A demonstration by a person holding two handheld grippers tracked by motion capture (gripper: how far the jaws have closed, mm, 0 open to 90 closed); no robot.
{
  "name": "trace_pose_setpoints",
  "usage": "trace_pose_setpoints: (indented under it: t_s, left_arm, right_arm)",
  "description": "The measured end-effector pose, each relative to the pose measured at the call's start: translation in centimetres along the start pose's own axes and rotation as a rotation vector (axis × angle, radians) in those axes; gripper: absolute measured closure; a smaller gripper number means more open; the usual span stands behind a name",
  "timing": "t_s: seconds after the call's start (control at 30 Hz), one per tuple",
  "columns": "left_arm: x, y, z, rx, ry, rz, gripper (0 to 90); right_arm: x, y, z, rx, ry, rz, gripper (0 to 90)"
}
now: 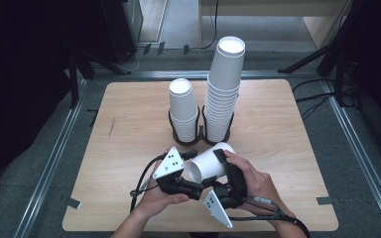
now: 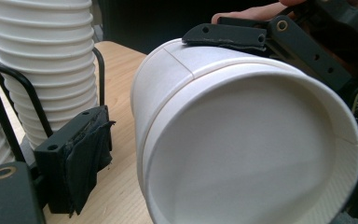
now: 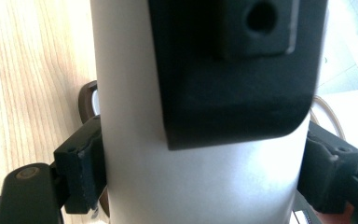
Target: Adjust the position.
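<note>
Your two hands sit close together at the near edge, forearms coming in from the bottom. Your right gripper [image 1: 222, 163] lies level, pointing far and left, its jaws clamped on a load. Your left gripper [image 1: 191, 161] points right toward it, its jaws apart and not gripping; your left hand [image 1: 161, 198] cradles it from below.

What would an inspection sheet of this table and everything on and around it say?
Surface: wooden table, bare apart from the cups.
Job's things: white paper cup lying sideways; short stack and tall stack in a black wire holder.
Clutter: nothing seen.
Grippers: right gripper clamped on the cup; left gripper at its rim, not gripping.
Cables: black cables trail from both.
Surroundings: grey floor, tripod legs.
</note>
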State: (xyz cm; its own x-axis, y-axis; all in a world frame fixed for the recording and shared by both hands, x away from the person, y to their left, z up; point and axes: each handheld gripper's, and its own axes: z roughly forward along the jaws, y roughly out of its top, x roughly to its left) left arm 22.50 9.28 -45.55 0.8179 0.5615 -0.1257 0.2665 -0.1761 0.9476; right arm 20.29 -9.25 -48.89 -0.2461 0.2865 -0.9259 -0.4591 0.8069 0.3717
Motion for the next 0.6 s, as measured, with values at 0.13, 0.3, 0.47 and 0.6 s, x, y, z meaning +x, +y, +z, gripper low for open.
trace_pose_setpoints:
  t_s: [0.13, 0.3, 0.47, 0.6]
  left_arm:
    - [-0.26, 0.04, 0.0, 0.002, 0.01, 0.011, 6.7]
    - [-0.66, 0.09, 0.02, 0.0, 0.035, 0.031, 10.6]
    - [-0.79, 0.15, -0.12, -0.006, 0.037, 0.034, 13.5]
    - [-0.91, 0.15, -0.16, -0.005, 0.033, 0.041, 17.7]
  right_arm:
    - [0.05, 0.03, -0.07, 0.001, -0.002, 0.01, 16.5]
    - [0.04, 0.04, -0.08, -0.003, -0.003, 0.01, 16.6]
    - [0.05, -0.04, -0.1, -0.003, -0.001, 0.011, 16.7]
    - [0.06, 0.01, -0.09, -0.006, -0.001, 0.009, 16.7]
